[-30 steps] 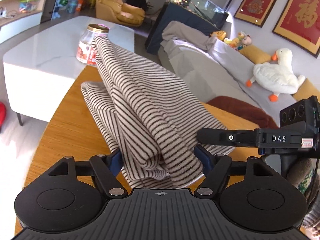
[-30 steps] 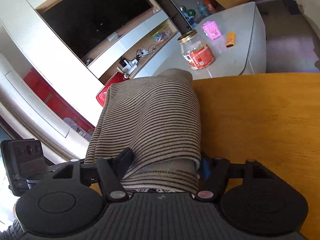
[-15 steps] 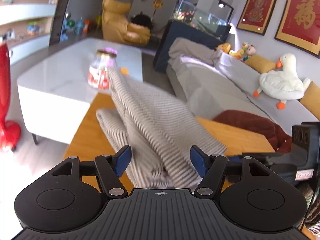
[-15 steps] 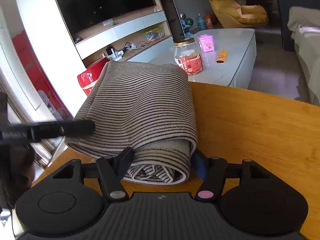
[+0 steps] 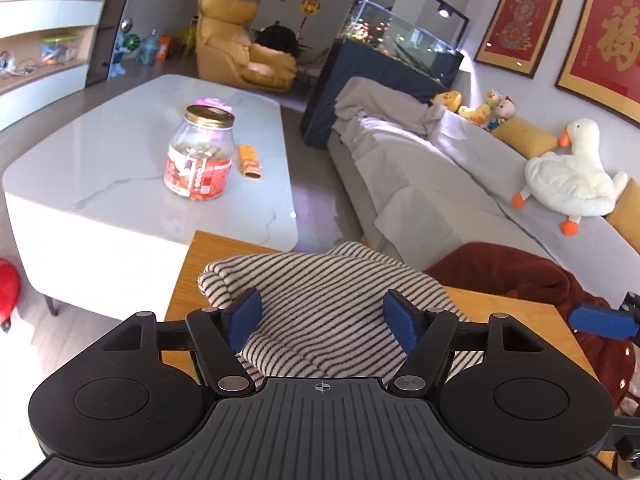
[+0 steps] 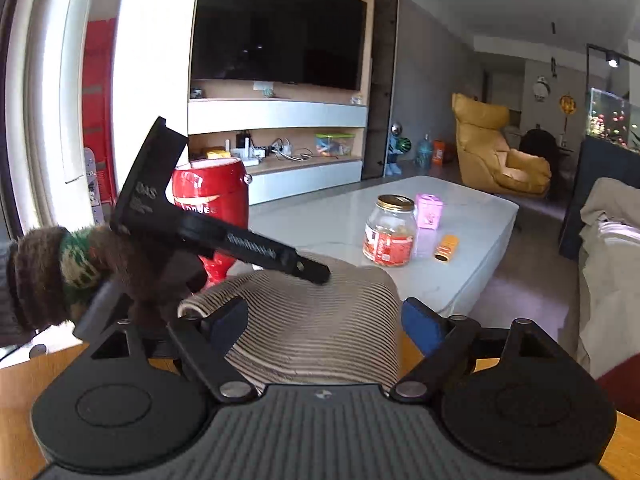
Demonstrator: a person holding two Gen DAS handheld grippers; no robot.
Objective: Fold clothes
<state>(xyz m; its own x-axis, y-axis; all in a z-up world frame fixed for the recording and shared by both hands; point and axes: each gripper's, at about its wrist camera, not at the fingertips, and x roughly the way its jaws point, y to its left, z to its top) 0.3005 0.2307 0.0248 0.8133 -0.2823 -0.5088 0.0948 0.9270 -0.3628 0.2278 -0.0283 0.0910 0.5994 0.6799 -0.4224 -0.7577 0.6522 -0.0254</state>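
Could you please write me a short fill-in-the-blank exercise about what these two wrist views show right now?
1. The folded garment has a ____ pattern.
2. It lies on the ____ table.
3. The left gripper stands ____ over it.
4. The glass jar has a ____ lid.

Missing words: striped; wooden; open; gold

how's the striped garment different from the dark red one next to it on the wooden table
The striped garment is cream with thin dark stripes; the dark red garment is plain and fuzzy-looking. The striped one lies folded in a rounded bundle on the table, between the open fingers of the left tool; the red one lies in a loose heap at the table's right edge, unfolded. Both are soft knit-like fabric, and neither is gripped.
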